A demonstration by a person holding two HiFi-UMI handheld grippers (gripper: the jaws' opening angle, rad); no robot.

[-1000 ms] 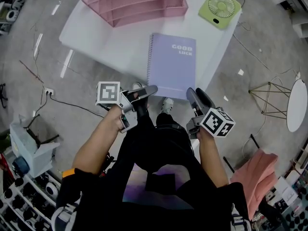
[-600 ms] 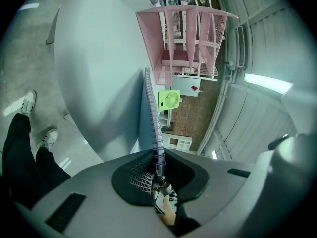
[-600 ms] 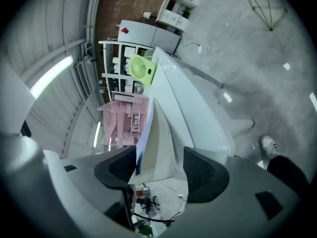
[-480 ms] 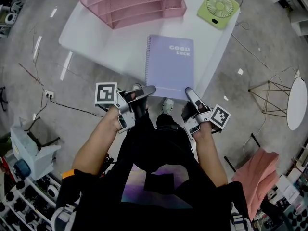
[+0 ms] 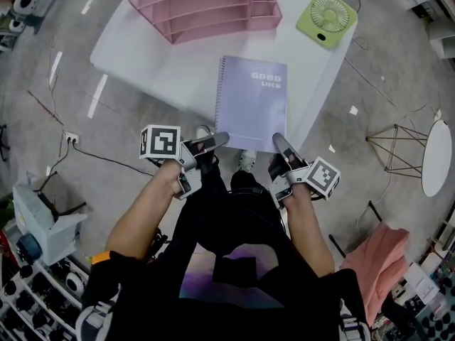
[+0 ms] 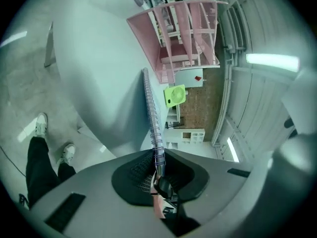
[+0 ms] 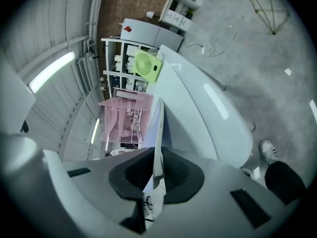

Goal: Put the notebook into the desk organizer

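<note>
A lilac spiral notebook (image 5: 252, 101) lies flat on the white table (image 5: 156, 55), its near edge overhanging the table's front. The pink mesh desk organizer (image 5: 202, 6) stands at the table's far side. My left gripper (image 5: 220, 139) is shut on the notebook's near left corner, and the wire spiral (image 6: 151, 113) runs out from between its pads. My right gripper (image 5: 279, 142) is at the near right corner, jaws closing, and the cover edge (image 7: 158, 133) is pinched between its pads. The organizer (image 7: 126, 120) shows beyond the notebook.
A green desk fan (image 5: 325, 13) lies at the table's far right corner. On the floor to the right are a wire frame stand (image 5: 398, 144), a round white table (image 5: 437, 155) and a pink cloth (image 5: 380, 258). The person's shoes (image 5: 245, 156) are under the table's front edge.
My right gripper moved in from beside the notebook to its near right corner, turned, and its jaws came together on the edge. The left gripper kept its hold.
</note>
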